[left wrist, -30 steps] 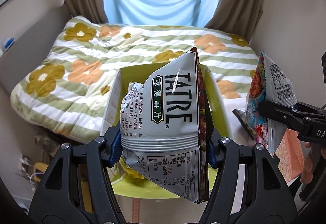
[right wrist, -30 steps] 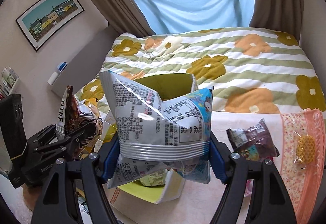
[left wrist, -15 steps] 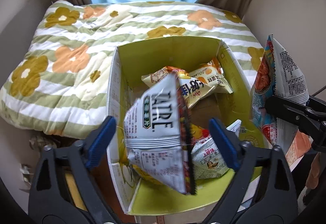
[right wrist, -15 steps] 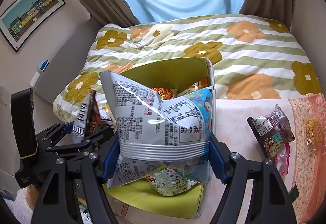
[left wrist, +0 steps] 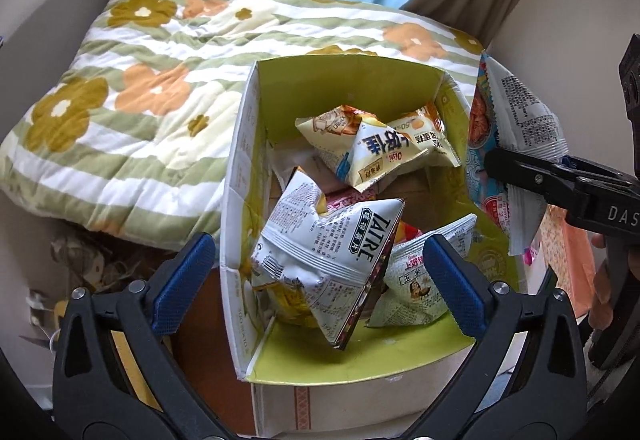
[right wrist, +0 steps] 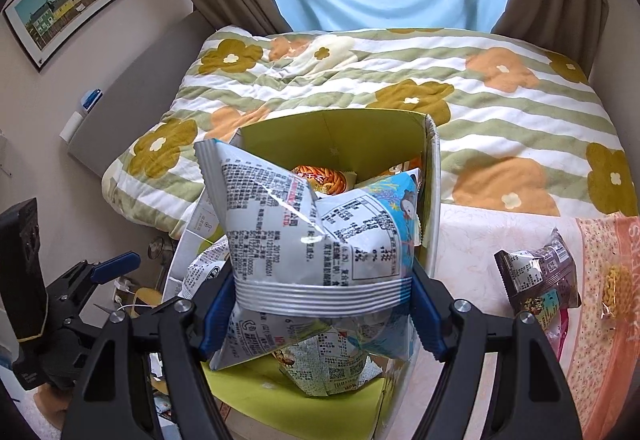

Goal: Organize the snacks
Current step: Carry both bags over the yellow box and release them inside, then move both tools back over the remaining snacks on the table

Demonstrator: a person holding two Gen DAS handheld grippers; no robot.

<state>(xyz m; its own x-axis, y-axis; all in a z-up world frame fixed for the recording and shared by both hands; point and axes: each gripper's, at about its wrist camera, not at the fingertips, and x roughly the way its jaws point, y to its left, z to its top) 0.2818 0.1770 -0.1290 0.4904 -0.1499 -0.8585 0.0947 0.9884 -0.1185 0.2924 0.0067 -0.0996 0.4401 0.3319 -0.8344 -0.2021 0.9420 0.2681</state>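
Note:
A yellow-green cardboard box (left wrist: 340,87) holds several snack bags. The white TATRE chip bag (left wrist: 332,256) lies loose inside it, on top of the other bags. My left gripper (left wrist: 316,280) is open and empty just above the box's near end. My right gripper (right wrist: 320,308) is shut on a blue and white snack bag (right wrist: 304,232) and holds it over the box (right wrist: 360,131). That bag also shows at the right in the left wrist view (left wrist: 516,143), beside the box's right wall.
A floral quilt (left wrist: 132,99) covers the bed behind the box. On the table right of the box lie a dark brown snack bag (right wrist: 540,280) and a small yellow snack (right wrist: 614,280) on an orange cloth (right wrist: 608,320). The left gripper (right wrist: 92,280) stands left of the box.
My left gripper opened and let go of the TATRE bag, which dropped into the box. The right gripper moved over the box with its bag still held.

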